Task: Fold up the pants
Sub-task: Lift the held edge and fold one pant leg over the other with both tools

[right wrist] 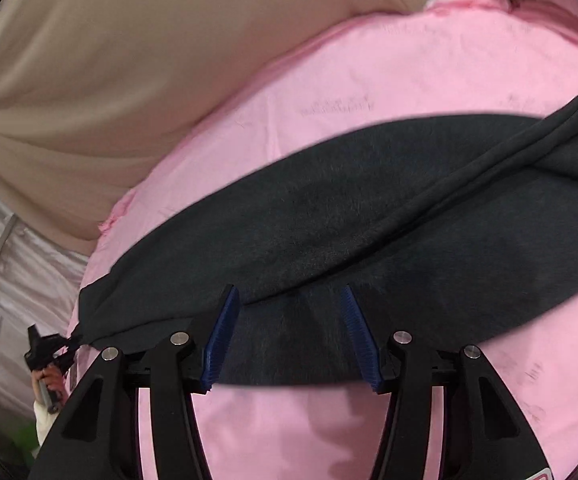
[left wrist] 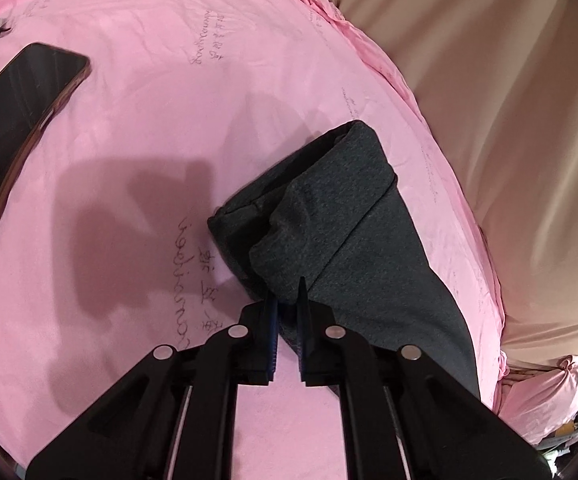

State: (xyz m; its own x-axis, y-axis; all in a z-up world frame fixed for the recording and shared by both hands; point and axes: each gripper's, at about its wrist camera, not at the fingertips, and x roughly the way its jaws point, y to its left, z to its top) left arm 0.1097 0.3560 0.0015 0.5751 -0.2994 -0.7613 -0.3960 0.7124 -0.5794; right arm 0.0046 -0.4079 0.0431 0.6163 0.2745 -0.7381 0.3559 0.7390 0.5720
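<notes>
Pants [left wrist: 329,216] mid-fold: left gripper [left wrist: 287,292] pinching near edge; right gripper [right wrist: 289,292] wide open, empty; next, carry fold across.

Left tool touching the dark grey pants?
Touching. Left wrist view: left tool pinches an edge of the dark grey knit pants between its blue pads.

Both the left gripper [left wrist: 287,300] and right gripper [right wrist: 289,312] had black linkage arms, silver pivot pins and ribbed blue pads [right wrist: 221,340].
</notes>
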